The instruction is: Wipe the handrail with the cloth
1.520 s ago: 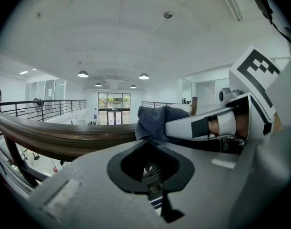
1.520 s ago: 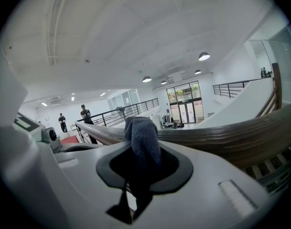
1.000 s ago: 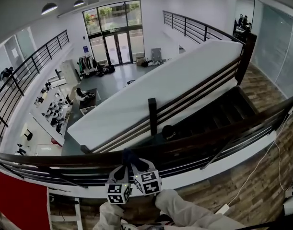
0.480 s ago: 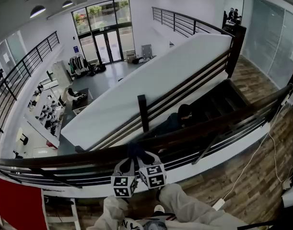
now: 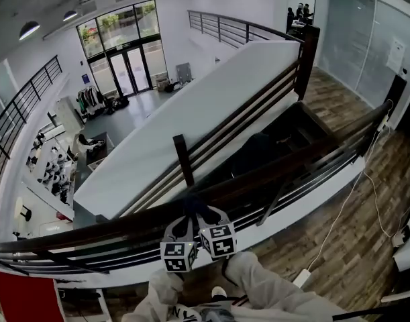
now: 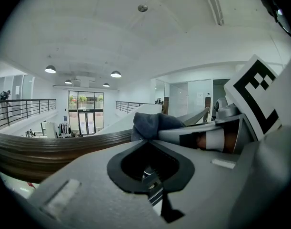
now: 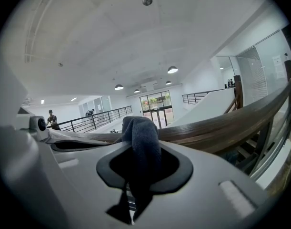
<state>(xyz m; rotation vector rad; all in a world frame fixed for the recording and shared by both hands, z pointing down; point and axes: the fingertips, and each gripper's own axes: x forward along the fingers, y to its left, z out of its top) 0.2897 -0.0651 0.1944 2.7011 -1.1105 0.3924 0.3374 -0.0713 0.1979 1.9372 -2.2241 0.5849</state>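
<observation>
Now the right tongs (image 7: 141,151) are clenched on a dark grey cloth (image 7: 140,125). Its bunched top stands out of the jaws and lies against the brown wooden handrail (image 7: 221,123) — in the head view that spot is near six o'clock, low and central. The left tongs (image 6: 151,146) sit just beside, at about eight o'clock from the cloth; their jaws look pressed together on nothing, though the slot is dark. Soft, light and limp, the cloth should mould round the rail's curved top but could drag loose — so it is best gripped deep in a thick fold, as here, with a broad wad left free to rub.
</observation>
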